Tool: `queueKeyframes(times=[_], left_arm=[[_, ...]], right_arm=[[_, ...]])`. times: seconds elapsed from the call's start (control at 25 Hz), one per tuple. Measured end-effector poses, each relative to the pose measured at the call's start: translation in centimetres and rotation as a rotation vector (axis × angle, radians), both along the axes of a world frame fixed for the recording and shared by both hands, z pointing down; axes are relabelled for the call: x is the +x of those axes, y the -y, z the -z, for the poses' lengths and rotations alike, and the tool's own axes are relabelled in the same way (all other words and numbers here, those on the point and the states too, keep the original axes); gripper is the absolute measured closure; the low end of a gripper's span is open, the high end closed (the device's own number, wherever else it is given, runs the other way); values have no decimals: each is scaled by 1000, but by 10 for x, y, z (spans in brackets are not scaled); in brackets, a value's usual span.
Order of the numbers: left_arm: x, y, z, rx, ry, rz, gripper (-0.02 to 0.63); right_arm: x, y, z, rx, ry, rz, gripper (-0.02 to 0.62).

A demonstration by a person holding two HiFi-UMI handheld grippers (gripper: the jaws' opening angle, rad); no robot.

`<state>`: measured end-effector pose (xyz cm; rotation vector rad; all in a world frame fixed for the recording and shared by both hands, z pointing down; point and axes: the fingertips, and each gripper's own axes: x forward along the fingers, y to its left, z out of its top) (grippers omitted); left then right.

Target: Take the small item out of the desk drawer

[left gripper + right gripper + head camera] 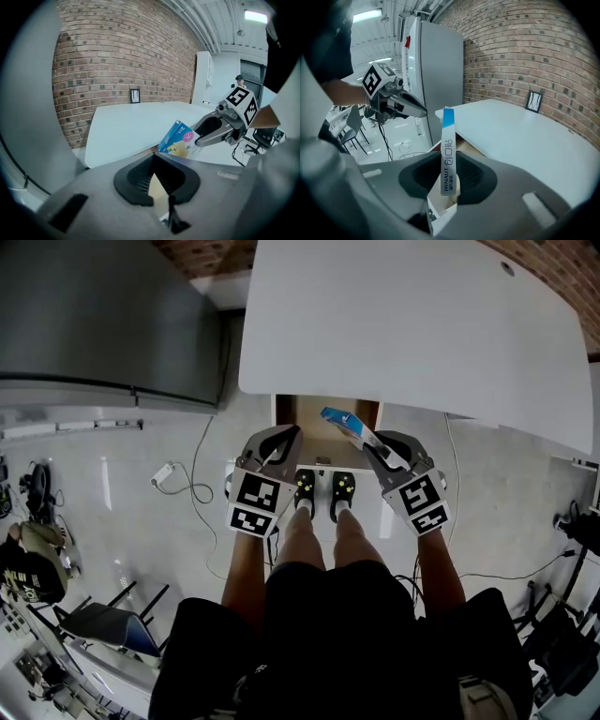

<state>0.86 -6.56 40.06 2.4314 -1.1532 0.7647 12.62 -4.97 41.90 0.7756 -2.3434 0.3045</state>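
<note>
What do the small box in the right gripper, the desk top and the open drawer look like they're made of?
Box: printed cardboard, slightly glossy; sharp folded edges and blue-and-white print.
Desk top: smooth matte white, likely laminate or painted board; even surface with no grain.
Drawer: brown inside, probably wood or wood-look board; too small to tell which.

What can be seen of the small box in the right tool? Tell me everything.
The small box is a flat, thin, cardboard-looking pack. Its broad face is blue with a pink circle and a yellowish figure, and its narrow edge is white with dark print and a blue end. The right tool is clamped on its lower part, pads on the broad faces. It is held above the open drawer, at the edge of the white desk; nothing else touches it.
</note>
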Motion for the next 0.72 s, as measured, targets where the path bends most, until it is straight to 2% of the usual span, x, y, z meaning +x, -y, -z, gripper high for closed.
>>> queueKeyframes(times=[0.28,0.72], left_arm=[[-1,5,25,26,-37,25,607],[5,6,56,65,-44,8,607]], right_arm=[[3,-1,22,13,29,-18,488],[6,-1,55,48,76,-37,488]])
